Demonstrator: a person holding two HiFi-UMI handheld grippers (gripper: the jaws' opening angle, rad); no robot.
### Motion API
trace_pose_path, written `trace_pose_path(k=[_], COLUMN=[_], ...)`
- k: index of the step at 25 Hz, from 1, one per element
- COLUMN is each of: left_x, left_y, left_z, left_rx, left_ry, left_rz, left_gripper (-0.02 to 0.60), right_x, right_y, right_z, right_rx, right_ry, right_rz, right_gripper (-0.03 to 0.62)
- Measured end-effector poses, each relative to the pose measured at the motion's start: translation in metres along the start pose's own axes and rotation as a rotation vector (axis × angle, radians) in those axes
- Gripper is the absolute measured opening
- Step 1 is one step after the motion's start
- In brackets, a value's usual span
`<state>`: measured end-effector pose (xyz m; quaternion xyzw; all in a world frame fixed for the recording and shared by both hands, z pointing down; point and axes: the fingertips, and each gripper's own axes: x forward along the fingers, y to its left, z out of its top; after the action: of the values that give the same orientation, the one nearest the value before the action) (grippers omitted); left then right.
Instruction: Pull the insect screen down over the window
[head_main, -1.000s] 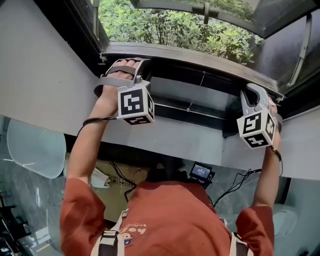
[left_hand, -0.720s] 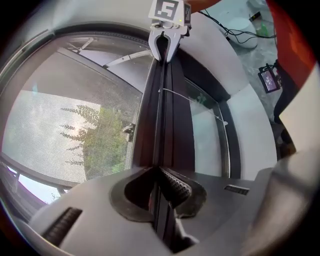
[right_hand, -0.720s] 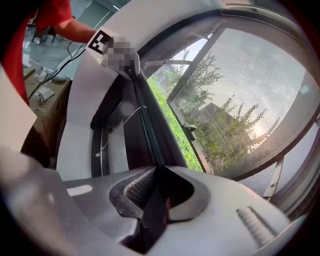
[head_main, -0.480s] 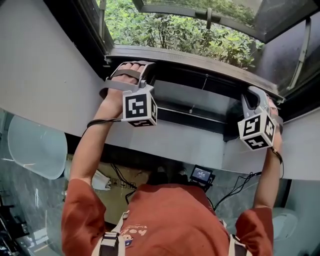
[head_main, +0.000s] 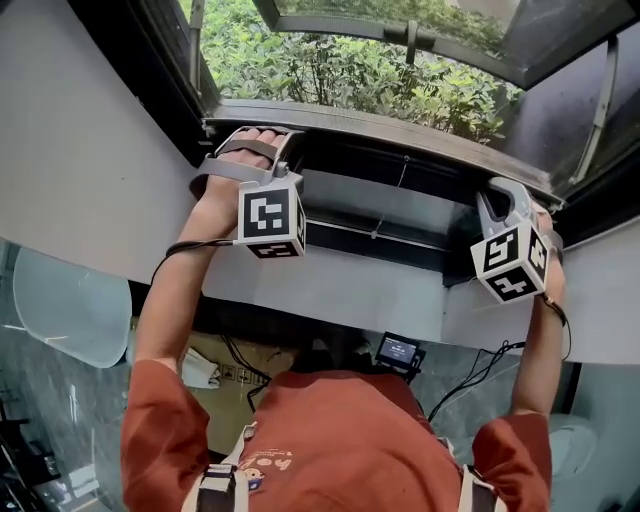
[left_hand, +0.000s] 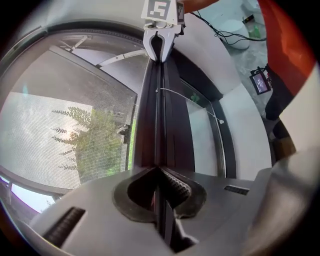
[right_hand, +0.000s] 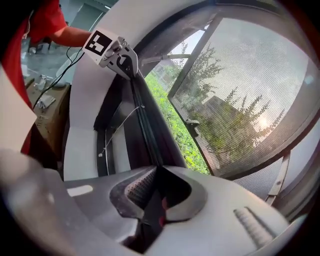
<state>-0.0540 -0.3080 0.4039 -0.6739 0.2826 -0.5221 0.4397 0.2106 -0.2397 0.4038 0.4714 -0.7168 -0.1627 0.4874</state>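
Note:
The insect screen's dark bottom bar (head_main: 380, 122) runs across the window opening, with fine mesh (left_hand: 60, 125) above it. My left gripper (head_main: 258, 140) is shut on the bar's left end; its jaws (left_hand: 159, 175) have just been closing, with the bar (left_hand: 159, 115) between the ribbed pads. My right gripper (head_main: 503, 192) is shut on the bar's right end, its jaws (right_hand: 155, 186) also just closing on the bar (right_hand: 145, 125). Each gripper sees the other along the bar: the right gripper (left_hand: 161, 46) and the left gripper (right_hand: 124, 56). A thin pull cord (head_main: 385, 205) hangs from the bar.
The white sill and wall (head_main: 330, 285) lie below the bar. The outward-opened window sash (head_main: 420, 30) stands beyond it, with green bushes (head_main: 330, 65) outside. Behind the person in the red shirt (head_main: 340, 440) are a small screen device (head_main: 398, 350), cables and a cardboard box (head_main: 240, 365).

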Motion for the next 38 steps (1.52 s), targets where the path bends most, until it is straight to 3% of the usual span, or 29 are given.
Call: trace_pose_path(k=[7,13,17,22,30,34,38], left_x=[-0.005,-0.005,-0.004,-0.002,-0.003,-0.004,-0.004], left_y=[-0.006,-0.008,-0.01,-0.009,-0.01,-0.01,-0.009], left_z=[0.002,-0.001,0.0,0.0,0.001,0.001,0.001], left_rx=[-0.001,-0.032,-0.064,-0.106,-0.11,-0.168,-0.206], left_ry=[0.002,0.0,0.019,0.016,-0.022,-0.06,-0.087], left_rz=[-0.033,-0.092,-0.184,-0.187,-0.217,-0.245,-0.279], left_gripper=[0.012,0.012,0.002,0.002,0.002,0.002,0.003], right_x=[-0.005,-0.004,-0.003,-0.002,-0.007,-0.009,-0.011], right_y=[0.004,0.006,0.006,0.002,0.001,0.001,0.004], right_z=[-0.003,-0.001,-0.002,-0.001,0.0,0.002,0.004], right_rx=[0.012,0.014,0.071,0.137,0.204,0.258,0.29], right_ry=[-0.035,0.007,-0.034,-0.104,-0.162,-0.176,-0.19], right_rz=[0.035,0.114,0.143,0.131,0.206,0.231,0.269], right_gripper=[0.041,0.038,0.04,0.046,0.057,0.063,0.11])
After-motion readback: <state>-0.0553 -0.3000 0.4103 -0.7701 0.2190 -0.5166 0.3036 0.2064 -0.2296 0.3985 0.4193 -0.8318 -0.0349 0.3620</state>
